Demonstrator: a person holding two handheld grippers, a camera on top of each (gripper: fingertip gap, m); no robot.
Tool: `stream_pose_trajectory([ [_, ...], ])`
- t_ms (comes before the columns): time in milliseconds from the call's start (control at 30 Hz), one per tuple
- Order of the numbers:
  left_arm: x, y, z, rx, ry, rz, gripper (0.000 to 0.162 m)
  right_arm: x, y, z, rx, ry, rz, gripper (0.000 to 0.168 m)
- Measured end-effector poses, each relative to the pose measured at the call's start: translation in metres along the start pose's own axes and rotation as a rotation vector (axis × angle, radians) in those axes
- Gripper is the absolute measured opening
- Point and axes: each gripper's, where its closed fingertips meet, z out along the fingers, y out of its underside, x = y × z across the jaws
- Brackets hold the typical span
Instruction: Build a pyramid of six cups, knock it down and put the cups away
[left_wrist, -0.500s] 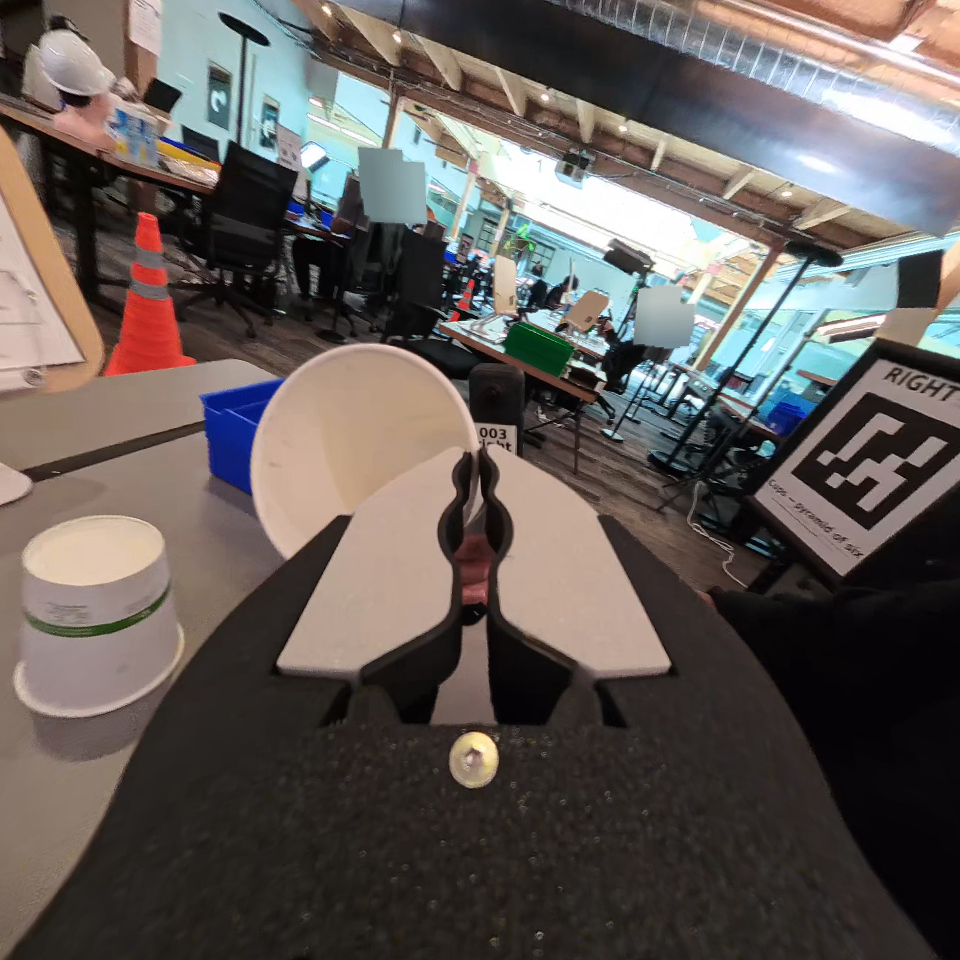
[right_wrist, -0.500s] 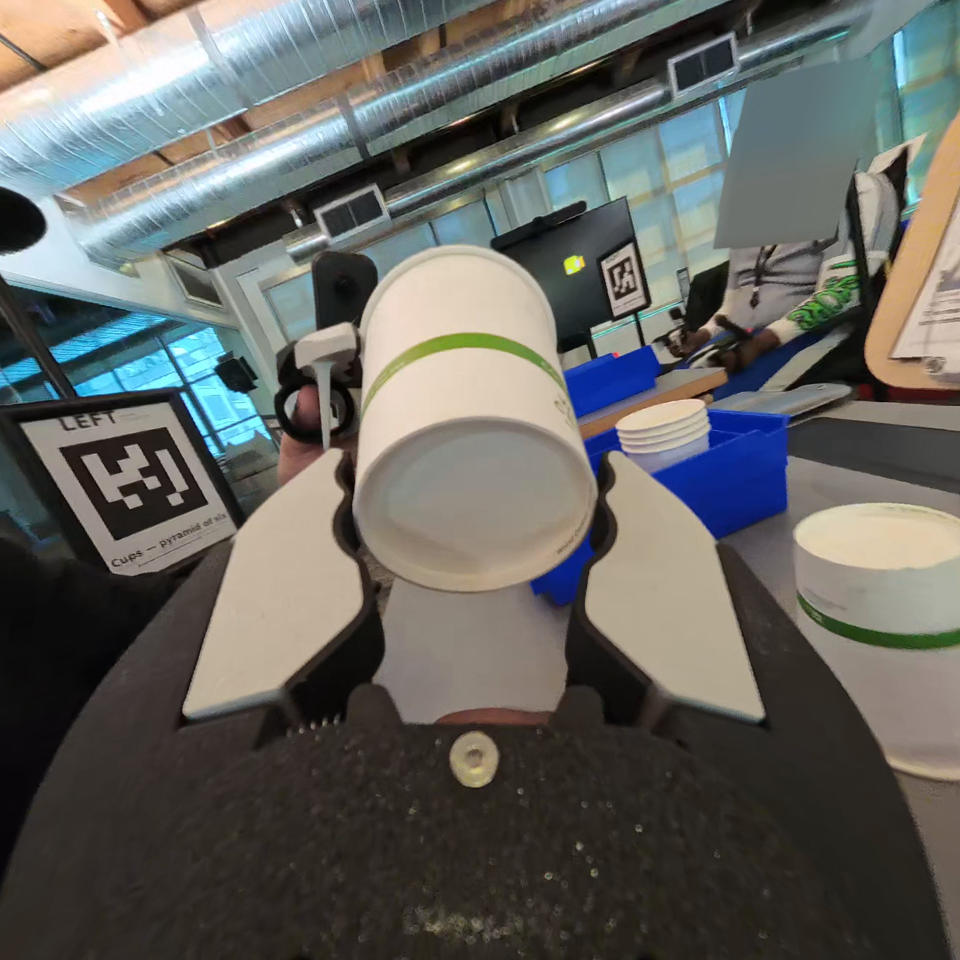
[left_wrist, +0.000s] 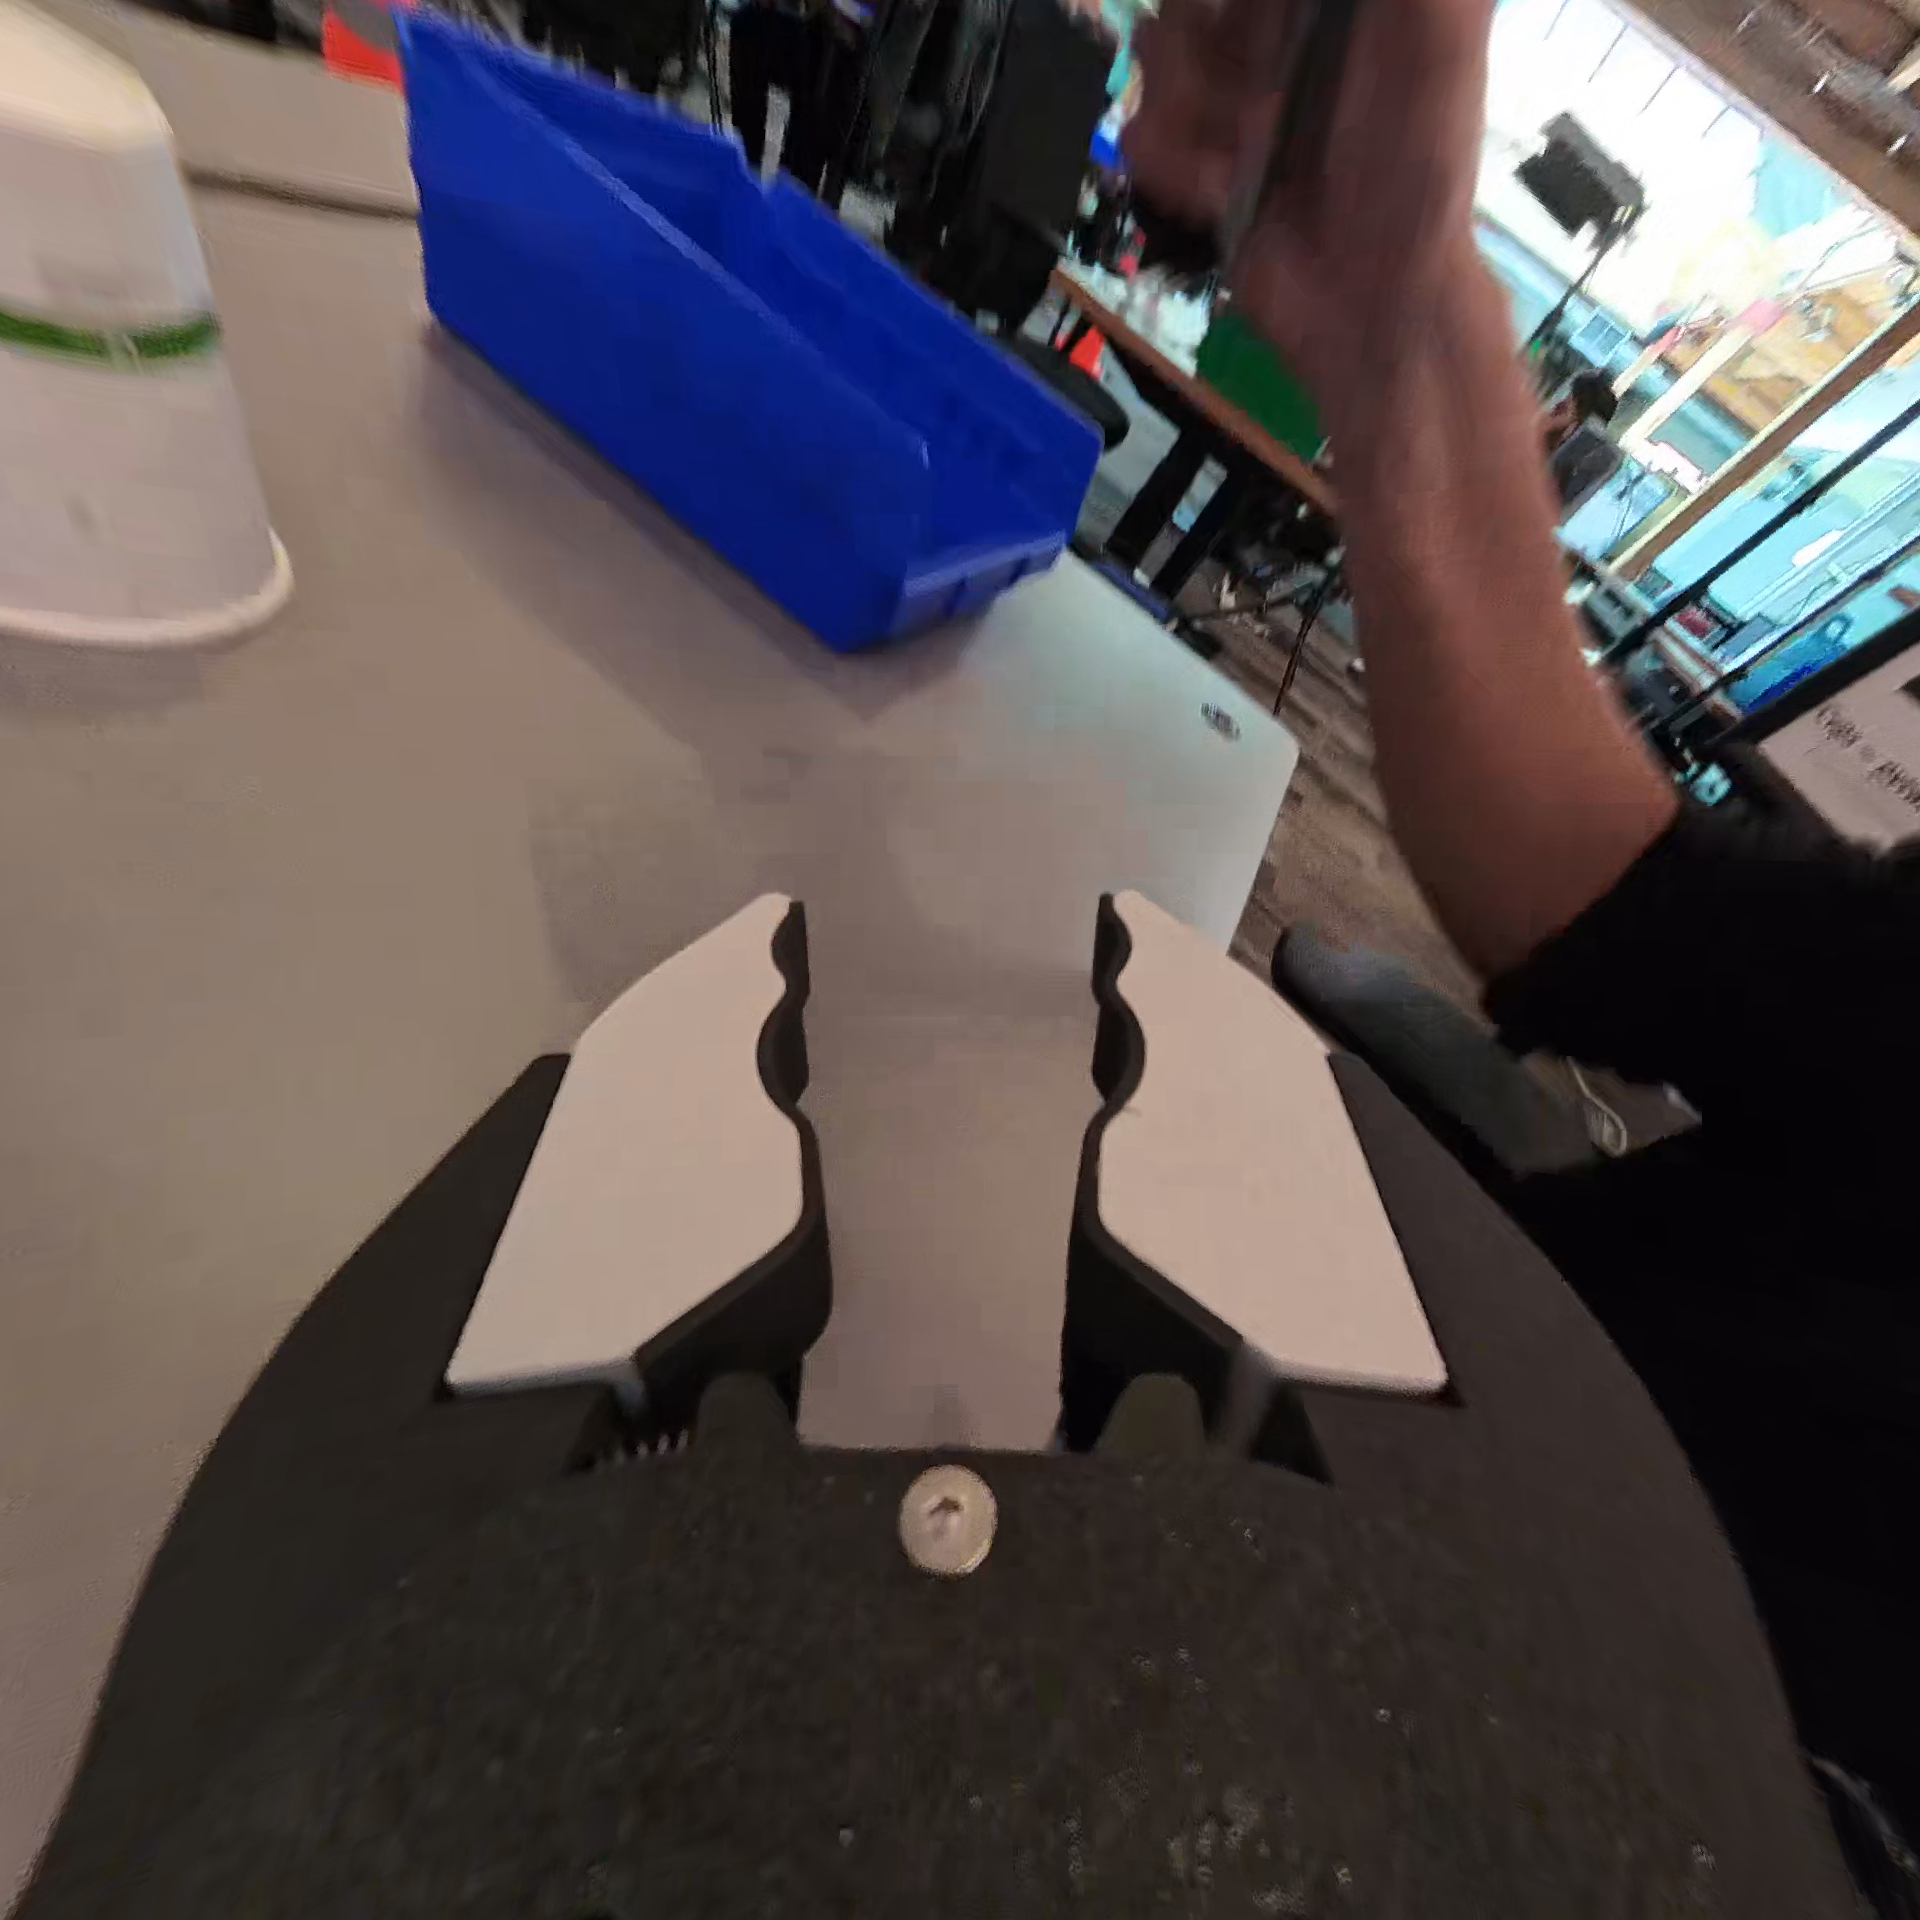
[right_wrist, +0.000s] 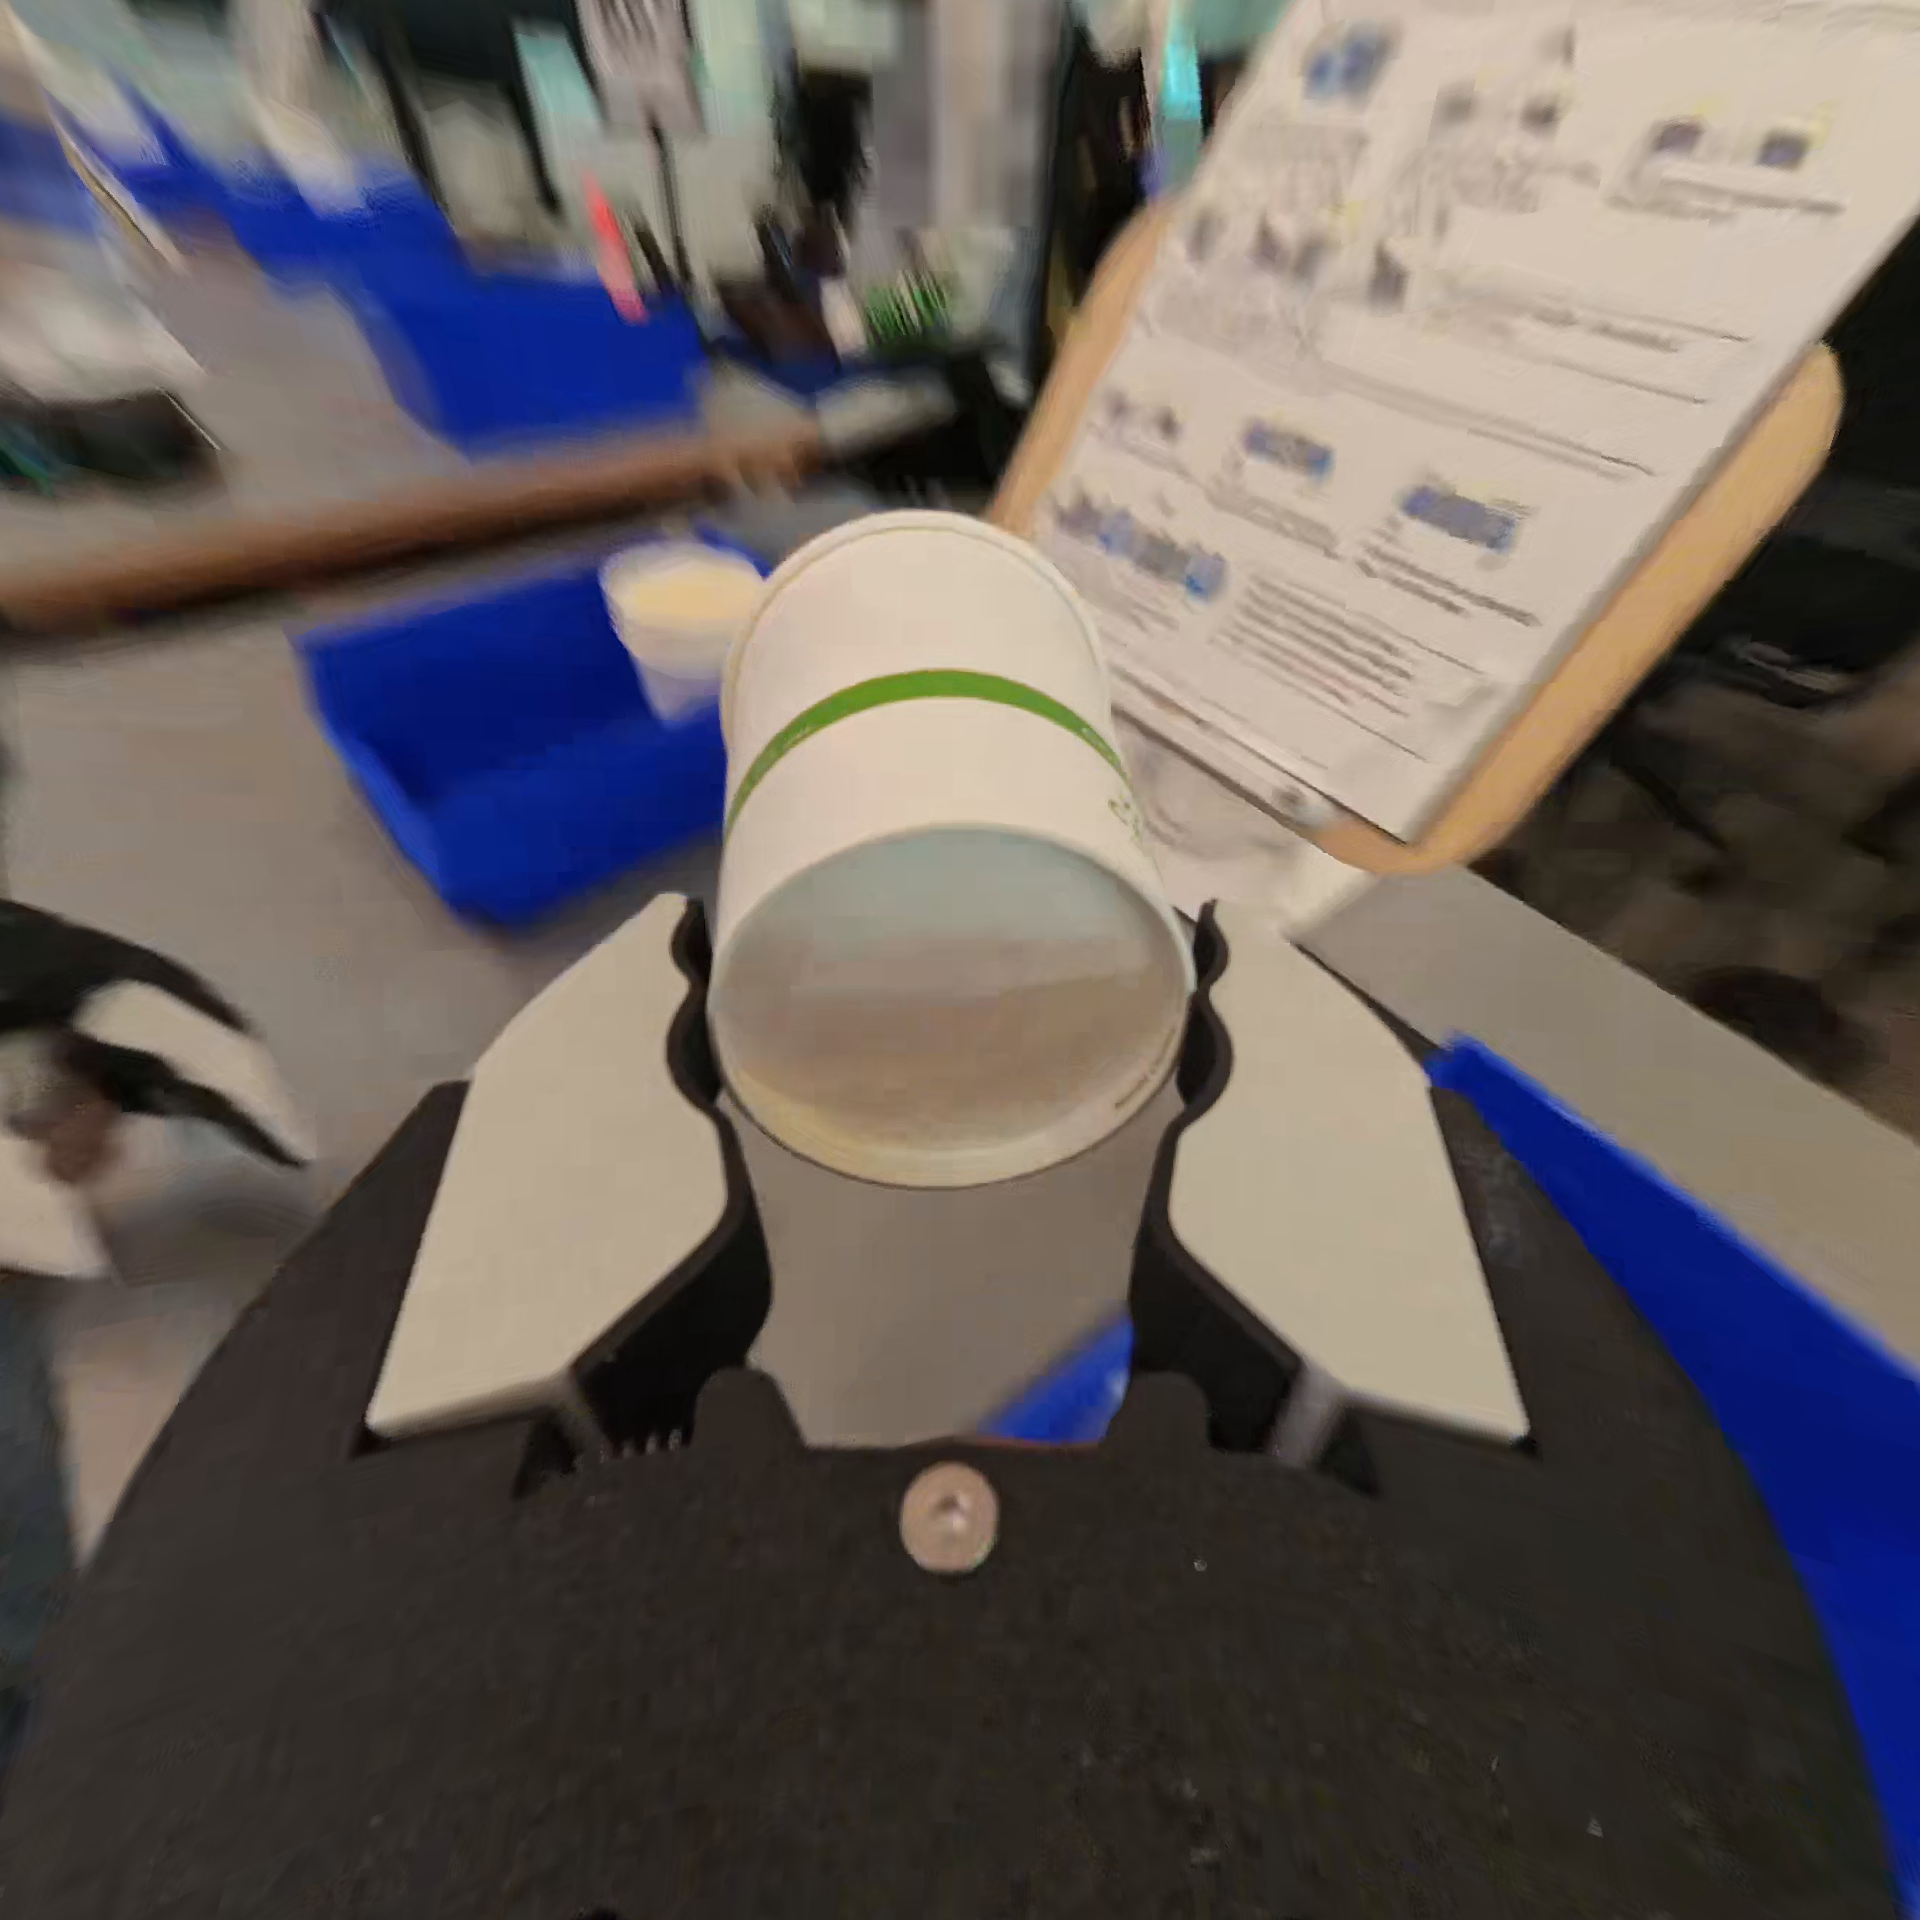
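One cup (right_wrist: 935, 831) sits clamped in the right gripper (right_wrist: 948, 1023); the left gripper (left_wrist: 948, 997) gapes empty. Set it mouth-down, level, beside the standing cup (left_wrist: 104, 343) near the blue bin (left_wrist: 727, 353).

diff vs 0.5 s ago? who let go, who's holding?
The left gripper has let go of the cup rim it pinched and now stands open and empty over the grey table. Both views have swung downward, blurred. Unchanged: the right gripper stays shut on the green-striped cup, base toward the camera.
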Motion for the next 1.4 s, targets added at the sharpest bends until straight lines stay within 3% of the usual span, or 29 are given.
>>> stream_pose_trajectory([
  [67, 0.003, 0.024, 0.006, -0.056, -0.012, 0.01, 0.051, 0.024, 0.003, 0.01, -0.232, 0.073, -0.142, 0.087],
  [167, 0.007, 0.039, 0.016, -0.13, -0.005, 0.049, 0.051, 0.04, 0.019, 0.04, -0.544, 0.05, -0.271, 0.087],
  [333, 0.011, 0.05, 0.022, -0.181, 0.034, 0.066, 0.051, 0.043, 0.093, 0.086, -1.034, -0.066, -0.365, 0.087],
  [533, 0.009, 0.053, 0.019, -0.196, 0.024, 0.111, 0.051, 0.04, 0.15, 0.119, -1.239, -0.125, -0.371, 0.087],
  [1100, 0.011, 0.061, 0.022, -0.239, 0.055, 0.093, 0.052, 0.034, 0.173, 0.133, -1.324, -0.187, -0.343, 0.088],
  [1200, 0.012, 0.062, 0.022, -0.243, 0.059, 0.088, 0.052, 0.04, 0.166, 0.126, -1.329, -0.162, -0.366, 0.112],
  [1300, 0.012, 0.06, 0.021, -0.234, 0.061, 0.087, 0.052, 0.038, 0.12, 0.119, -1.151, -0.123, -0.379, 0.111],
  [1400, 0.011, 0.057, 0.019, -0.222, 0.061, 0.093, 0.052, 0.003, 0.064, 0.102, -0.827, -0.131, -0.401, 0.105],
])
